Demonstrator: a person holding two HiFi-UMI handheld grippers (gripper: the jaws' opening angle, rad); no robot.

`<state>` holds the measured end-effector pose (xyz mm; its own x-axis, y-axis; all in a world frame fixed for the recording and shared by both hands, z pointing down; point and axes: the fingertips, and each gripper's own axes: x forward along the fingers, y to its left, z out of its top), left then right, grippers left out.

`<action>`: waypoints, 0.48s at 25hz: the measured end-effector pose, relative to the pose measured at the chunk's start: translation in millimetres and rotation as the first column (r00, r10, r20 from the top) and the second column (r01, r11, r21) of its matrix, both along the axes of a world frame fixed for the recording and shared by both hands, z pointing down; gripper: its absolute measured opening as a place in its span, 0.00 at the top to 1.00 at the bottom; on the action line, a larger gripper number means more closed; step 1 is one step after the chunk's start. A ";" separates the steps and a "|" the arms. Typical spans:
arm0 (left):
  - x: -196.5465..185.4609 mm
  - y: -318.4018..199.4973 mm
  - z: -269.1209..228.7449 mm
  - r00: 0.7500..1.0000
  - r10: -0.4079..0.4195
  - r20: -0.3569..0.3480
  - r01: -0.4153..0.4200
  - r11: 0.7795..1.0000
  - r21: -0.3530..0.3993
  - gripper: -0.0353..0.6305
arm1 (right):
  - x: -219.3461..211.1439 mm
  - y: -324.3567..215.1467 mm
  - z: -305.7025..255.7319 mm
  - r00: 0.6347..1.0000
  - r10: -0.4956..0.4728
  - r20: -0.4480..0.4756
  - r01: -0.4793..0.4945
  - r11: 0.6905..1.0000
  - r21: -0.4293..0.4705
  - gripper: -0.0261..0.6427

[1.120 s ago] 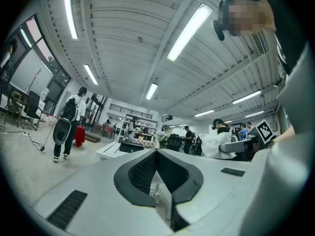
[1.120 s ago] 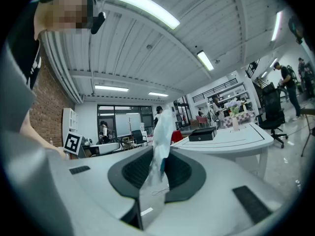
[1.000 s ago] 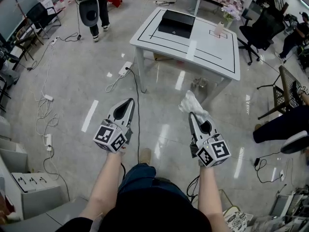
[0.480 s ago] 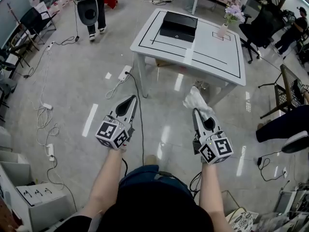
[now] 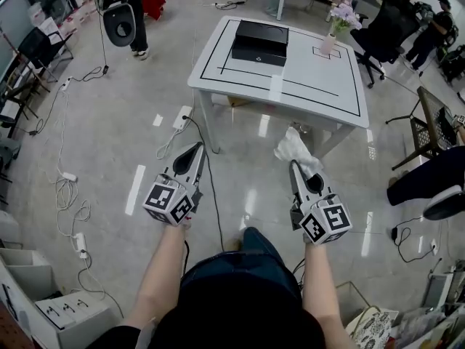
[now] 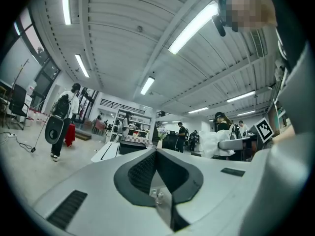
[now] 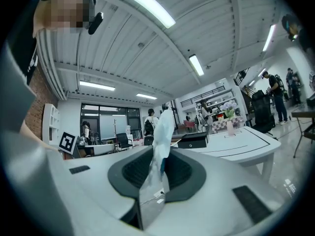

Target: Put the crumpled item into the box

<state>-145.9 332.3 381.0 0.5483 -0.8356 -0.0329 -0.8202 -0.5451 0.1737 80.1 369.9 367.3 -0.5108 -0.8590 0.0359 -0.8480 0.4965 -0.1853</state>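
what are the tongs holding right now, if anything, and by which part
The right tongs pinch the crumpled white item by one end; the rest sticks out past the tips. The left tongs are shut and empty.

The right gripper (image 7: 157, 156) fills the lower centre of the frame. Its grey jaws are closed on a crumpled white paper-like item (image 7: 164, 124), which stands upright between them. Right of centre, a flat black rectangular box (image 7: 193, 140) rests on a white table with black lines (image 7: 241, 146).
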 end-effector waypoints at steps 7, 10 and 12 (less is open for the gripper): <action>2.6 -24.9 11.9 1.000 0.007 -0.011 -0.007 1.000 -0.023 0.94 | -3.5 -27.2 8.6 1.000 -0.003 -0.011 0.003 1.000 -0.020 0.86; -6.1 -38.2 9.3 1.000 -0.015 -0.018 0.015 1.000 -0.027 0.94 | -10.0 -43.4 8.2 1.000 -0.020 -0.015 0.019 0.999 -0.026 0.86; -14.1 -51.0 7.9 0.999 -0.033 -0.020 0.032 0.999 -0.029 0.94 | -15.0 -59.7 5.6 0.999 -0.033 -0.014 0.032 0.999 -0.025 0.86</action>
<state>-160.0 281.3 388.8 0.5202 -0.8538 -0.0201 -0.8335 -0.5128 0.2058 65.0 310.1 372.9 -0.5377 -0.8406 0.0645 -0.8342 0.5194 -0.1852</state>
